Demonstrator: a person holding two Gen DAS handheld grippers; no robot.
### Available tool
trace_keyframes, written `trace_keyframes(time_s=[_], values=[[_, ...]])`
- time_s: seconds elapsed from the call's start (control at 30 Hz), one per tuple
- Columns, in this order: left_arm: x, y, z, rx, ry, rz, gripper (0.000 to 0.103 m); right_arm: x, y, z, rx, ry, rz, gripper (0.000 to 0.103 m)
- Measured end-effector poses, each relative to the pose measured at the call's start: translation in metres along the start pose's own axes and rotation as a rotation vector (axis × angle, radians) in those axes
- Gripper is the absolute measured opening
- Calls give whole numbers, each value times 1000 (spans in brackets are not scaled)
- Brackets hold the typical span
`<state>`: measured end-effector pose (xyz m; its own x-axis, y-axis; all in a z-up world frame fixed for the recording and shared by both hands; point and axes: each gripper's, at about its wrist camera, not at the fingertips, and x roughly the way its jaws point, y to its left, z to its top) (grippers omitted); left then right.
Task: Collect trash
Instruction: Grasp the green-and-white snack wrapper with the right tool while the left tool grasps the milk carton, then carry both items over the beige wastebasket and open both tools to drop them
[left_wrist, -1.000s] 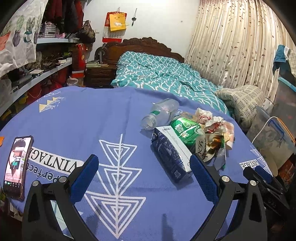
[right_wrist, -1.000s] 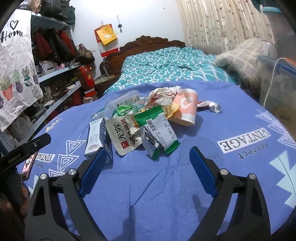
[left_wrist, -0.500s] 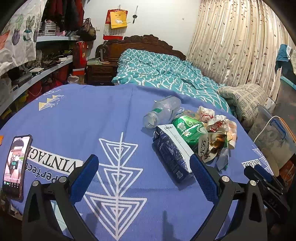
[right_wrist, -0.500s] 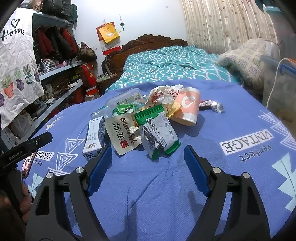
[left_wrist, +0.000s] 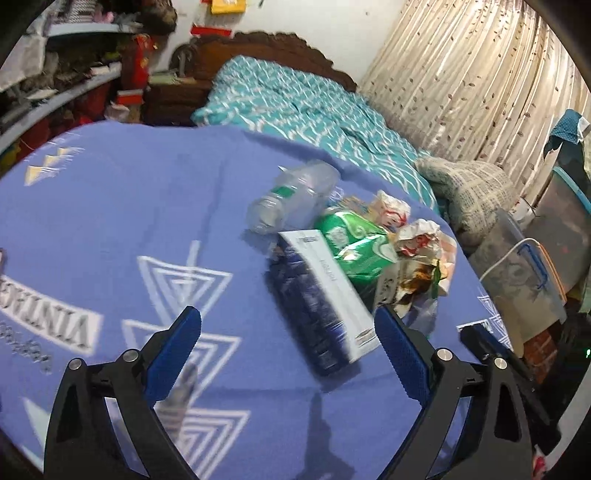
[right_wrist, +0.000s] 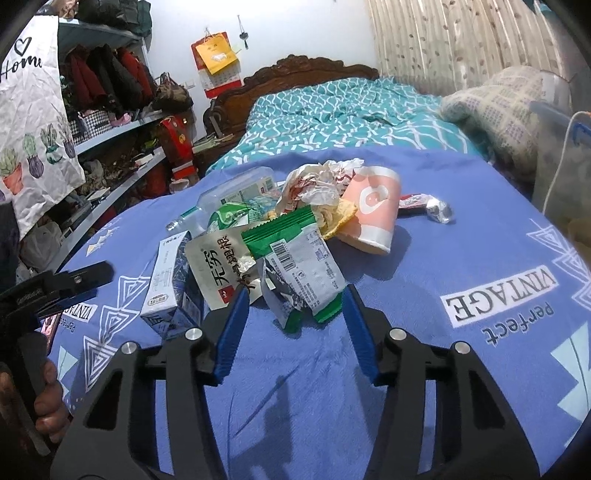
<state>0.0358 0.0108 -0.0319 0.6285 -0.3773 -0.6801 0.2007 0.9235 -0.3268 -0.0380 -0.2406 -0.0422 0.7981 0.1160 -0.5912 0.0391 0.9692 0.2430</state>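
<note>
Trash pile (right_wrist: 295, 236) on bench (right_wrist: 461, 258): my right tool (right_wrist: 293, 301) closing around green-edged wrapper (right_wrist: 306, 273), not gripping; left tool (left_wrist: 288, 325) spread wide, empty.

Heaped trash (right_wrist: 291, 229) (wrappers, bottle, cup, box)

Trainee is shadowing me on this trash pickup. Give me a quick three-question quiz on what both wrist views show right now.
1. True or false: the plastic bottle stands upright on the blue cloth.
2. Which item lies nearest the right gripper? A) pink paper cup B) green-edged wrapper C) blue-and-white carton
3. Fill in: the left gripper is ____, with nothing between its fingers.

Key: 1 false, it lies on its side. 2 B; the closing jaws flank its near end, not yet pressing. 3 open.
</note>
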Motion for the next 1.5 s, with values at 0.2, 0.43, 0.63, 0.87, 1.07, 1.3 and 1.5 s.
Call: trace_keyframes(time_s=[0.2,0.43,0.63,0.87,1.07,1.3,1.5], values=[[44,-32,9,58,65,-3,90,20,8,13,-74,32,-6,66],[71,-23,2,41,141,-77,64,66,6,26,-167,158,-24,78],[47,1,-6,21,138,-130,56,56,-5,15,-168,171,24,30],[17,18,-24,13,163,-164,56,14,-17,0,-105,130,40,26],[15,6,-23,48,134,-11,87,1,-21,-7,-48,146,108,26],[14,1,-27,82,158,-72,53,-12,-49,-3,61,107,130,26],[-28,-15,-22,66,128,-194,53,-23,-82,0,114,52,128,26]])
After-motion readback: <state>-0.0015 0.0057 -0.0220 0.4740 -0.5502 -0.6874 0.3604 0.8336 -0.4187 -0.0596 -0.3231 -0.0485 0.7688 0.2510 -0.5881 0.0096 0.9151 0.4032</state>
